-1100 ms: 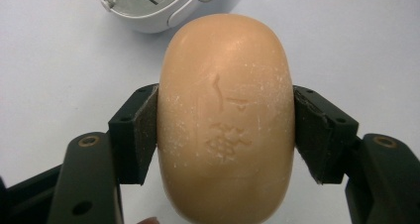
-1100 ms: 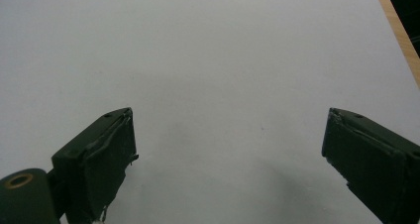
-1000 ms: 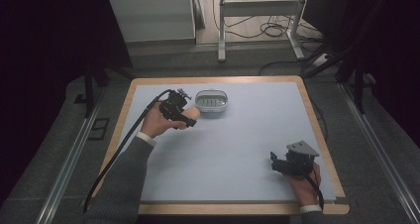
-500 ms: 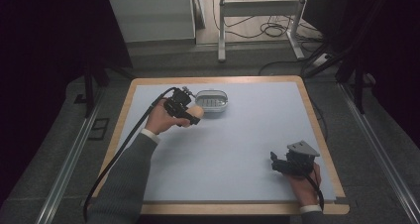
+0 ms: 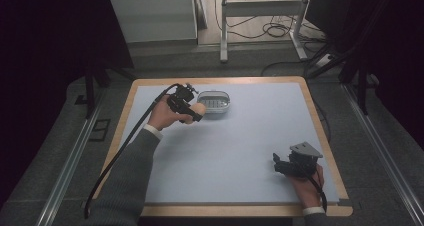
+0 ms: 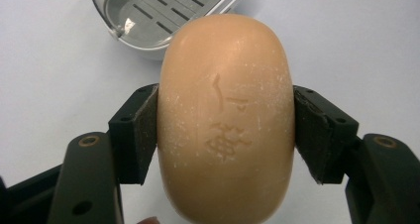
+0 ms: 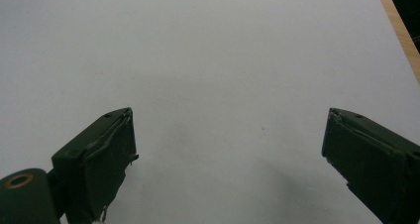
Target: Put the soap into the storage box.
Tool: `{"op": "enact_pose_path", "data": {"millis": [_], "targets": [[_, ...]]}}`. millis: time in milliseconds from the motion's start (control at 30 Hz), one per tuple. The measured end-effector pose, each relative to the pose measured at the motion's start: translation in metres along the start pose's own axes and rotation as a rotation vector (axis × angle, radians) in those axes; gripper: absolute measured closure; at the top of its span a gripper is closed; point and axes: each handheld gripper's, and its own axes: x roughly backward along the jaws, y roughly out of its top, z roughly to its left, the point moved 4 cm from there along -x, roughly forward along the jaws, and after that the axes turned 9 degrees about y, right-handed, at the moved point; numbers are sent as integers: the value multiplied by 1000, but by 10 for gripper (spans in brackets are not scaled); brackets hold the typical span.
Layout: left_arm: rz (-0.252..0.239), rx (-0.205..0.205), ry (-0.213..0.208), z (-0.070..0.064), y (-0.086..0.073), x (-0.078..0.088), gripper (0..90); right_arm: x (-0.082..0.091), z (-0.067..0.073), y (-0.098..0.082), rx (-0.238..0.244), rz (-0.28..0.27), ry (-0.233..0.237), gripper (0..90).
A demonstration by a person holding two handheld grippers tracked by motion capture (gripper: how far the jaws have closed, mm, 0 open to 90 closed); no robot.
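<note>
My left gripper is shut on a tan oval bar of soap with stamped characters; both pads press its sides. It hangs just left of a grey slotted soap dish at the back middle of the table. At the front right corner my right gripper rests low over the table, its jaws open wide with nothing between them.
The table is a pale blue mat framed by a wooden rim. A black cable trails from the left gripper over the left edge. Dark floor, rails and desk legs lie beyond the table.
The left hand has carried the soap slightly right and toward the dish. The right gripper has stayed where it was.
</note>
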Motion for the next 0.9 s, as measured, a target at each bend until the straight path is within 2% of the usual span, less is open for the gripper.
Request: {"op": "enact_pose_path", "data": {"millis": [200,433,667,800,900], "targets": [[-3,3,2,4,9,0,326,0,0,0,-2,0,1,65],[8,-13,4,5,19,-5,326,0,0,0,-2,-1,3,65],[21,-28,-15,4,28,-13,326,0,0,0,-5,-2,4,65],[11,-22,-29,4,33,-16,326,0,0,0,-5,-2,6,65],[17,-37,-15,4,37,-18,326,0,0,0,-6,-2,7,65]]}}
